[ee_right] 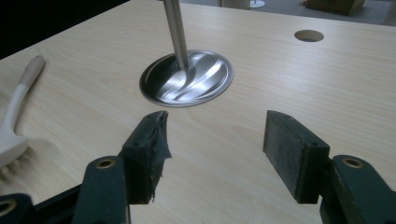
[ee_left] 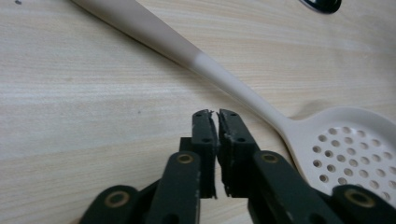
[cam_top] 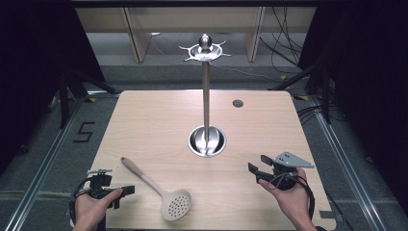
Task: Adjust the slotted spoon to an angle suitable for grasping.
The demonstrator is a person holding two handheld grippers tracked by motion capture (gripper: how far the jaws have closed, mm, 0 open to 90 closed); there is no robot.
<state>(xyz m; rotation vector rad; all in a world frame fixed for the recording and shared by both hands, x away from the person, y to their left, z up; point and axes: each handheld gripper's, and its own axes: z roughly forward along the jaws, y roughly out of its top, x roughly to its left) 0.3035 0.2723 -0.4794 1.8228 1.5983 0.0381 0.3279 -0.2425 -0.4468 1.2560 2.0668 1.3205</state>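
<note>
Left gripper (cam_top: 126, 191), lower left of frame: jaws closed, empty. Right gripper (cam_top: 259, 167), lower right: jaws apart, empty. Slotted spoon (cam_top: 163, 192) flat on table (cam_top: 144, 120), lower centre-left, just beside left gripper.

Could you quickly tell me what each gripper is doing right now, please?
Left gripper: shut, empty, beside the slotted spoon.
Right gripper: open, holding nothing.

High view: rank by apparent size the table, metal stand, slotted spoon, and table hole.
1. Table, by far the largest.
2. Metal stand, pole plus round base and hook ring; its top rises toward the camera, so it may look bigger than it is.
3. Slotted spoon.
4. Table hole, smallest.
</note>
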